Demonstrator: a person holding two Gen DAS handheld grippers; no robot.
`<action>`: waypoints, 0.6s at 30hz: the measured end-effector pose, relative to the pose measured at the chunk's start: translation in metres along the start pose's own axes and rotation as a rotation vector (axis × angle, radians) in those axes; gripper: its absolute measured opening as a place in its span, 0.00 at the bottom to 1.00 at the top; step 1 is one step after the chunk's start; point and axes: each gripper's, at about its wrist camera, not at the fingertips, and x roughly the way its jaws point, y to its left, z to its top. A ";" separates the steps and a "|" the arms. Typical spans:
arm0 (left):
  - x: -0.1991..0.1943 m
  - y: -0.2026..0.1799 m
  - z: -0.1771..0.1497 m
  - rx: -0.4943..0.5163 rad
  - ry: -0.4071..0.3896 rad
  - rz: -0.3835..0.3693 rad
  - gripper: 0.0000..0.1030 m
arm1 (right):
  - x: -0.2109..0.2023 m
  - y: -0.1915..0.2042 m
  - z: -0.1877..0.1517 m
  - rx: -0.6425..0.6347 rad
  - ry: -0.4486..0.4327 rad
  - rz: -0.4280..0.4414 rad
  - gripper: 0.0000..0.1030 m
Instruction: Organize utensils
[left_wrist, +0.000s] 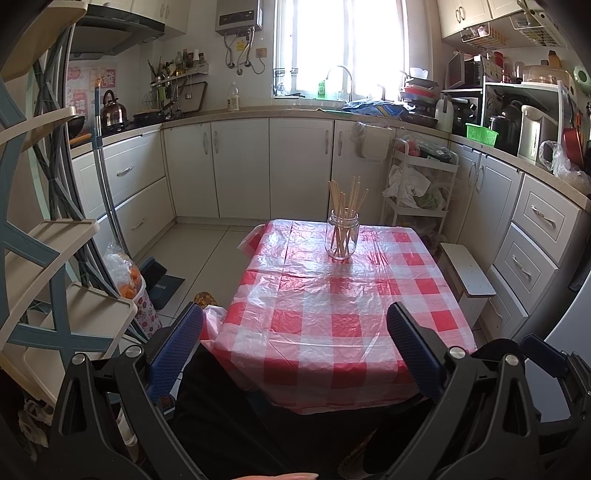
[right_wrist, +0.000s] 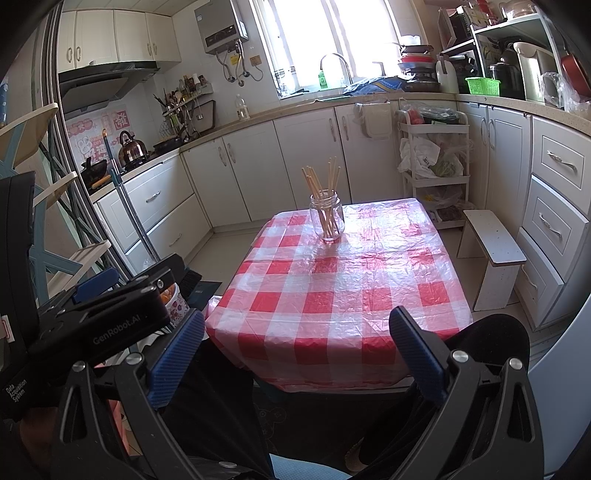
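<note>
standing on the far part of a small table (left_wrist: 343, 332) is a clear glass jar (left_wrist: 342, 236) with a bunch of wooden chopsticks (left_wrist: 345, 201) in it. the chopsticks stand upright and fan out a little above the mouth of the jar. the table wears a red and white checked plastic cloth (right_wrist: 332, 291), wrinkled and shiny where the window light falls on it. besides the jar, the cloth is bare.

both tools are held low at the near edge of the table, well apart from the jar. the left gripper (left_wrist: 295, 354) has its two blue fingers spread wide and nothing is between them. the right gripper (right_wrist: 297, 354) is the same, fingers wide and holding nothing. in the right wrist view the body of the left gripper shows at the left side, with white letters on its black shell.

under the tools are dark trouser legs of the person, and perhaps a slipper on the floor, though it is too dim to be sure. a white stool (right_wrist: 491, 258) stands just beside the right side of the table, and a white trolley (right_wrist: 432, 155) with bags stands behind it by the cabinets.
</note>
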 end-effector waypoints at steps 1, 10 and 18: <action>0.000 0.000 0.000 0.000 0.000 0.000 0.93 | 0.000 0.000 0.000 0.000 -0.001 0.000 0.93; 0.000 0.001 0.001 0.002 0.000 -0.001 0.93 | 0.000 0.000 -0.001 0.000 0.000 0.000 0.93; -0.001 0.001 0.002 0.003 -0.001 -0.001 0.93 | 0.000 0.000 -0.001 0.000 -0.001 0.000 0.93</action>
